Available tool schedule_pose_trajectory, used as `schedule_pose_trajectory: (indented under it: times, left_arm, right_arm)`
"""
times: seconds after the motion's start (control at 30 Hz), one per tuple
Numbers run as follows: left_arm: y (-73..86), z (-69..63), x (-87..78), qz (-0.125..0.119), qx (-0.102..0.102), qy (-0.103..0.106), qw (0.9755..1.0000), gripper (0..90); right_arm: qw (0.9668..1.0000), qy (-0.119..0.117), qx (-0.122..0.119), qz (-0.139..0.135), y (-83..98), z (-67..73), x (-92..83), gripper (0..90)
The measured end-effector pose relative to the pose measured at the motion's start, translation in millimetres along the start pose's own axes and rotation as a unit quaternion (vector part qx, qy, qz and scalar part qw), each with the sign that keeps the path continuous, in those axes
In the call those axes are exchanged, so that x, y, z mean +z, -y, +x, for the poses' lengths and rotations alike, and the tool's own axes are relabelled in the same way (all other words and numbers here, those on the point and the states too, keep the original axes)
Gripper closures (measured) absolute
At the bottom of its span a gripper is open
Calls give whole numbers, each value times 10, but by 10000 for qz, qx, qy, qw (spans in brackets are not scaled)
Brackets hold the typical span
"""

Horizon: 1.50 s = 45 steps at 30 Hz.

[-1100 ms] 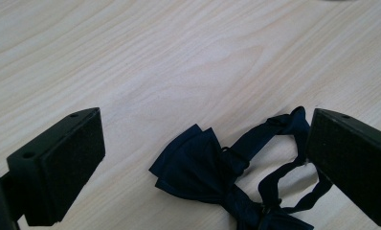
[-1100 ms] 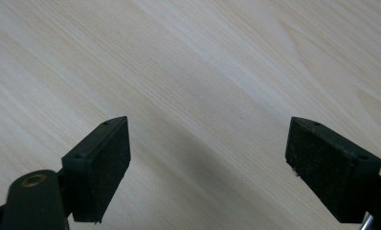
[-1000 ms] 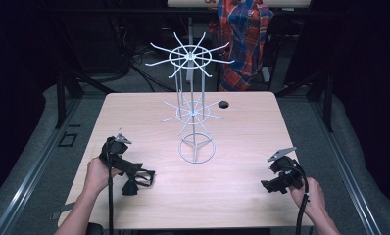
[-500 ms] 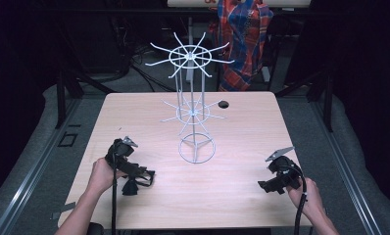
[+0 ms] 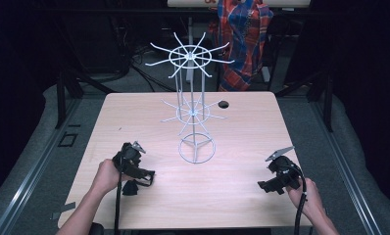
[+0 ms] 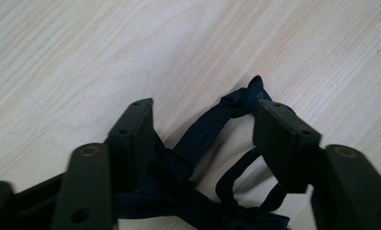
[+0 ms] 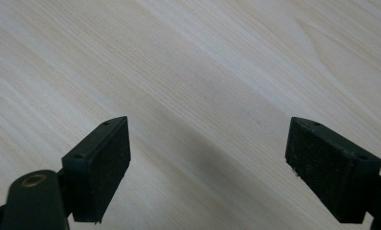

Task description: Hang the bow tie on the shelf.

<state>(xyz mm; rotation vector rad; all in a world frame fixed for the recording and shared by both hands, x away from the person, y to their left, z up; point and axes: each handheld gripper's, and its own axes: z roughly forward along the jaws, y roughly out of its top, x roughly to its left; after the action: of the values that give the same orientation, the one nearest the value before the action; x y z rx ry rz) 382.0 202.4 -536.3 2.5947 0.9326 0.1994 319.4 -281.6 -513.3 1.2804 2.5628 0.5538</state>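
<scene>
My left gripper [image 6: 203, 143] points down at the table [image 6: 83, 57]. A dark blue strap [image 6: 203, 132] lies between my two left jaws. The jaws stand apart with a gap, and the strap loops through that gap. One knotted end of the strap pokes up past the far jaw tip. I cannot tell if the jaws press on the strap or just sit around it.

In the high view my left gripper [image 5: 143, 177] sits near the front left of the wire rack [image 5: 193, 112], low on the table [image 5: 232, 196]. The strap [image 5: 131, 187] is a small dark lump just under it, on the side away from the rack. My left hand [image 5: 106, 175] holds the gripper from behind, and my forearm comes in from the near edge.

My right gripper [image 7: 207, 163] has its jaws wide apart, with bare wood [image 7: 203, 72] between them and nothing held. In the high view it [image 5: 264, 185] is to the front right of the rack, well apart from it. My right hand [image 5: 305, 198] grips it from behind, and its jaws point toward the middle of the table.

The rack stands upright in the middle of the table, on a round ring base. Just past the rack is a small dark hole [image 5: 224, 104] in the table top.
</scene>
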Motion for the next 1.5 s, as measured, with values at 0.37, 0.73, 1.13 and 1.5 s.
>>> schedule_pose_trajectory:
  times: [0.37,0.73,1.13,1.5]
  left_arm:
    - [1,-43,62,193,154,32,9997,679]
    - [11,14,-20,-114,-40,236,9996,700]
    - [-14,-63,73,251,249,426,9985,668]
    - [-22,-116,141,495,470,239,9974,798]
  right_arm:
    - [9999,-58,103,-19,2,-3,9,152]
    - [9999,-55,130,-35,6,-5,11,152]
    - [9999,-75,114,-3,4,-3,11,152]
    - [9999,-48,89,37,1,2,14,152]
